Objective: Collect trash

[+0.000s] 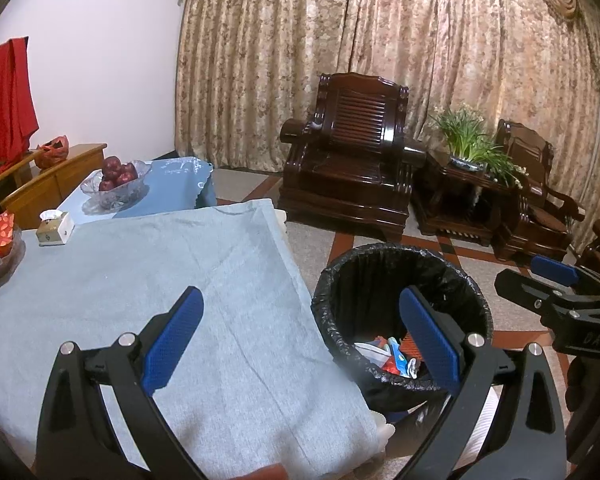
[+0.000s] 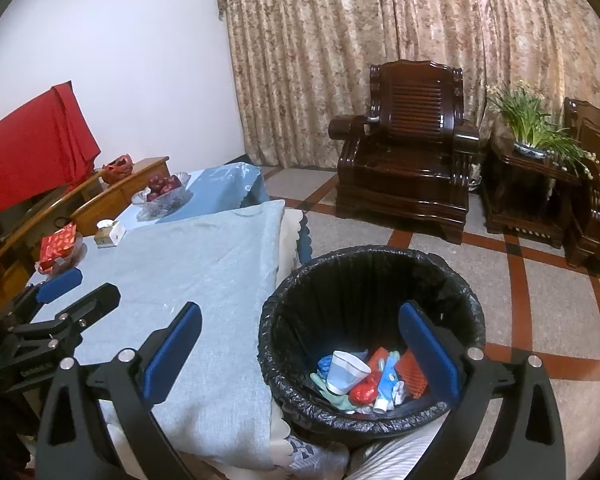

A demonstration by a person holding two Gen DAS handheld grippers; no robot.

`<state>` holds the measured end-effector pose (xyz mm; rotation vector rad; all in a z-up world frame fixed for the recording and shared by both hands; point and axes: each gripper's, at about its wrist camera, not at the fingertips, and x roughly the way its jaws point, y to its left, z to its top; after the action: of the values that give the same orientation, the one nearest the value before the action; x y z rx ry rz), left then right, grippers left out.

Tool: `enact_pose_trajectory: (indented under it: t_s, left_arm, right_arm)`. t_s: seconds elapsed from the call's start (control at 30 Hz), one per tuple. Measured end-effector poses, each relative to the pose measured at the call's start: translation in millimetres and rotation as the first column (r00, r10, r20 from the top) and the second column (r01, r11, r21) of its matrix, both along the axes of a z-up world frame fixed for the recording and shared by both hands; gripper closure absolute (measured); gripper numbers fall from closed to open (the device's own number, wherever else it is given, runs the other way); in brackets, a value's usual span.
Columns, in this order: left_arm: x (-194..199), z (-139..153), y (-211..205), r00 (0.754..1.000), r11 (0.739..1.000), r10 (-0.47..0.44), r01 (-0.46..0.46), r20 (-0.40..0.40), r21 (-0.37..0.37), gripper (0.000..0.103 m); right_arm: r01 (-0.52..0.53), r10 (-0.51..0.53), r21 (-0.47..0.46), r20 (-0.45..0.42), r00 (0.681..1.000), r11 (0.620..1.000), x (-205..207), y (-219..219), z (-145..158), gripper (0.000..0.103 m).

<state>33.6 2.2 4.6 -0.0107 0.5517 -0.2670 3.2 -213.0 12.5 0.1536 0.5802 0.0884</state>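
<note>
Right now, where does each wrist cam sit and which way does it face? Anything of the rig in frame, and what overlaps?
Left wrist: on the left gripper, above the blue tablecloth, facing the armchair; its open fingers show, right gripper at right edge.
Right wrist: on the right gripper, over the trash bin, same heading; its open fingers show, left gripper at left.
Shared: bin, tablecloth, apple bowl, armchair, curtains.

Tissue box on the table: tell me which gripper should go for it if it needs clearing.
Left. The tissue box sits at the table's far left, and the left gripper hangs open over the blue cloth. The right gripper, also open and empty, hangs by the trash bin, farther away.
</note>
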Motion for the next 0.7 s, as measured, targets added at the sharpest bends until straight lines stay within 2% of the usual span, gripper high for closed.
enact_pose_trajectory:
  t_s: [0.7]
  left_arm:
    - [-1.6, 5.2, 1.2, 1.000, 1.000, 0.000, 0.000, 0.008, -0.003, 0.007]
  right_arm:
    - [-0.003, 0.003, -0.004, 0.002, 1.000, 1.000, 1.1, 2.7, -0.3, 0.006]
